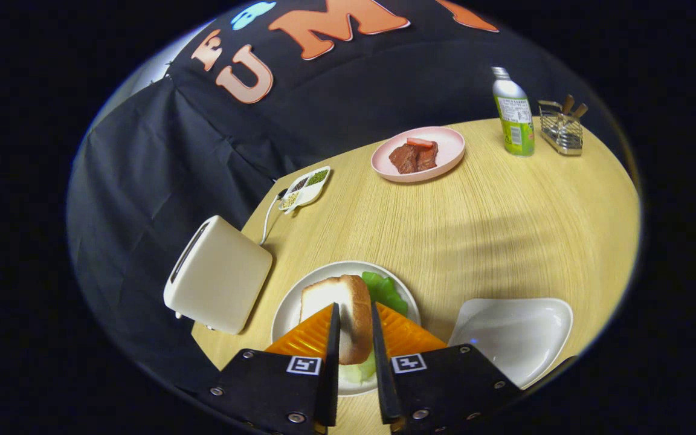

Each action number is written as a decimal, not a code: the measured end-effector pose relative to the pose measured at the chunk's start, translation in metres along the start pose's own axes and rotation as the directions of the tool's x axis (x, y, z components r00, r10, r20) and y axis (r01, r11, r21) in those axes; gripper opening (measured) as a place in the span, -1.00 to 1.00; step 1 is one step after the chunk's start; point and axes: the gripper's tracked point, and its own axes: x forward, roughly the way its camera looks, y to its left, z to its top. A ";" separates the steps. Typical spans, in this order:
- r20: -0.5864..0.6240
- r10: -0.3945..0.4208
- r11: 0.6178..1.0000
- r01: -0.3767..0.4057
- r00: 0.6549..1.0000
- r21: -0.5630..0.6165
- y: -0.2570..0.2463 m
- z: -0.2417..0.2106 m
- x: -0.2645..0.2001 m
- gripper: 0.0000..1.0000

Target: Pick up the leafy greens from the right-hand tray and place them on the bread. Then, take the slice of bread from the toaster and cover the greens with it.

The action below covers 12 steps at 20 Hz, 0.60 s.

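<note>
Table [505,229] showing pale yellow wood grain. Bread slice [348,314], clamped between the gripper [354,320] fingers, showing white crumb with a golden-brown crust. Leafy greens [387,293] glowing bright green on a white round plate [290,314]. Toaster [218,275] looking cream. Right-hand tray [514,335] reading white. Pink plate [444,160] carrying reddish-brown meat [413,157] (one red piece on top). Bottle [514,115] wearing green and white.

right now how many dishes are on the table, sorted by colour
white: 3, the round plate under the bread slice that the tool is shut on, the tray beside it, the divided dish beyond the toaster
pink: 1, the plate with meat
total: 4
</note>
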 end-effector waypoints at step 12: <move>0.383 -0.069 0.969 0.154 0.921 -0.195 0.015 0.072 -0.060 0.65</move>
